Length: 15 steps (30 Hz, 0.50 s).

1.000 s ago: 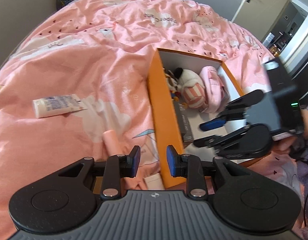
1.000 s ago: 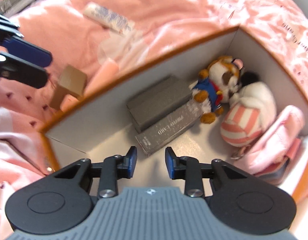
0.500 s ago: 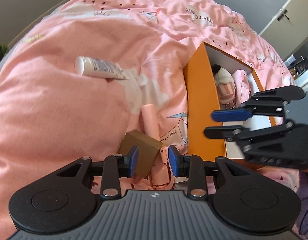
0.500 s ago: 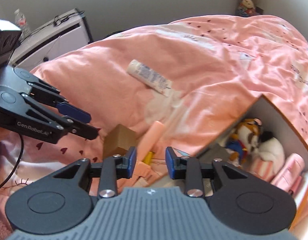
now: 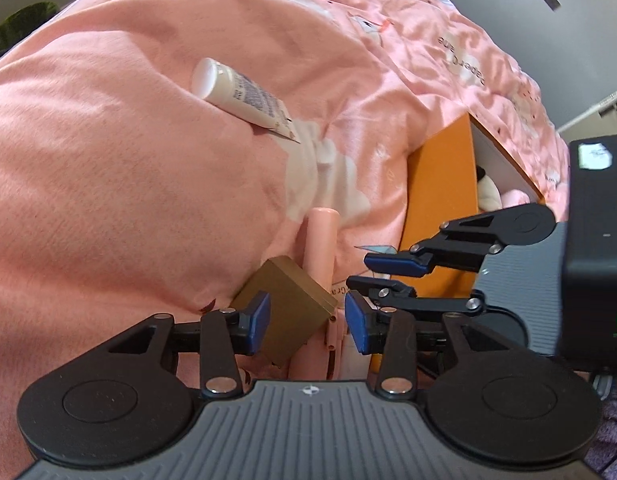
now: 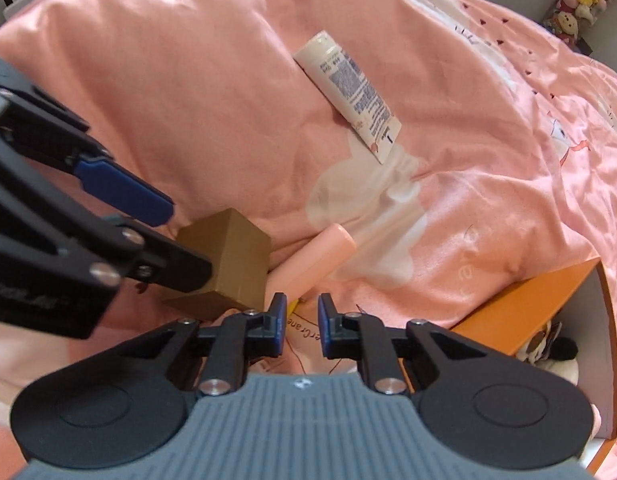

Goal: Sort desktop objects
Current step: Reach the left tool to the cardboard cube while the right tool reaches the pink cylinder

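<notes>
A small brown box [image 5: 286, 310] lies tilted on the pink bedspread, between the fingers of my open left gripper [image 5: 306, 322]; the pads do not touch it. In the right wrist view the box [image 6: 228, 258] sits under the left gripper's fingers [image 6: 120, 196]. A pink tube [image 5: 320, 248] lies just behind the box, also visible in the right wrist view [image 6: 314, 262]. A white cream tube [image 5: 244, 102] lies further back. My right gripper [image 6: 300, 324] is open and empty, hovering beside the orange box [image 6: 524, 304].
The orange storage box [image 5: 440, 200] stands at the right with plush toys [image 5: 486, 192] inside. The bedspread [image 5: 108, 160] is rumpled. The right gripper's body [image 5: 488, 248] is close on the left gripper's right.
My left gripper has opened wider and moved in around the brown box. My right gripper has left the orange box's inside and come over the bedspread beside the left one.
</notes>
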Each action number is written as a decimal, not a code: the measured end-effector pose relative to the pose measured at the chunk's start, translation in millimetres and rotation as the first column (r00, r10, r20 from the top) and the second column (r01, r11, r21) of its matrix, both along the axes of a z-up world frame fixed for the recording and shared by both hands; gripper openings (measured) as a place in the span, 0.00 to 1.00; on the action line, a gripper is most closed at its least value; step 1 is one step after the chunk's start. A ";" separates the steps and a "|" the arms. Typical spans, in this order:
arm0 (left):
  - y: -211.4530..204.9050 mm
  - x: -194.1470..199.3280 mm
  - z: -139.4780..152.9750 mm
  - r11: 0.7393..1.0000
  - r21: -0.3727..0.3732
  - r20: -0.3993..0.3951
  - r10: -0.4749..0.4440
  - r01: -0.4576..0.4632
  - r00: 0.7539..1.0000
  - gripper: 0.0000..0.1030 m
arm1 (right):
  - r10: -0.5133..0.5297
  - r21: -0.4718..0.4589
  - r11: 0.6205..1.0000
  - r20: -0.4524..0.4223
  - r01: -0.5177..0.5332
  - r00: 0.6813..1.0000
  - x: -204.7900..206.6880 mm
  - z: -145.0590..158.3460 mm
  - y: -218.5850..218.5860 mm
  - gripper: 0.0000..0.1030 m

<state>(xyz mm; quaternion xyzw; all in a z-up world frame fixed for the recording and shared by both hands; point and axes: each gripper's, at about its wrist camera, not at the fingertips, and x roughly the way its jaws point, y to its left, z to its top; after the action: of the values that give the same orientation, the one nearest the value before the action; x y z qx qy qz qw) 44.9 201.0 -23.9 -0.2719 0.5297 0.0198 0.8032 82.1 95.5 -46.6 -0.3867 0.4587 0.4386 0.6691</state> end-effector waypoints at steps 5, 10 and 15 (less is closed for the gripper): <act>9.9 -0.3 -5.3 0.998 -0.035 -0.008 0.045 -0.045 0.999 0.46 | -0.006 -0.065 0.998 -0.043 0.003 0.999 5.0 -21.0 8.8 0.17; 13.3 1.2 -11.0 0.997 -0.043 -0.025 0.060 -0.062 0.998 0.48 | -0.042 -0.003 0.999 -0.166 0.042 0.985 12.1 -24.1 5.6 0.10; 13.1 0.6 -12.0 0.997 -0.048 -0.035 0.065 -0.067 0.997 0.52 | -0.059 0.095 0.991 -0.311 0.093 0.948 19.4 -16.0 -6.0 0.08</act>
<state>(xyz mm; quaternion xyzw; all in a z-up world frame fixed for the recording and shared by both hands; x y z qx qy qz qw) 45.5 214.1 -35.9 -0.3086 0.5340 0.0377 0.7863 101.5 89.6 -62.7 -0.2585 0.5474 0.4916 0.6260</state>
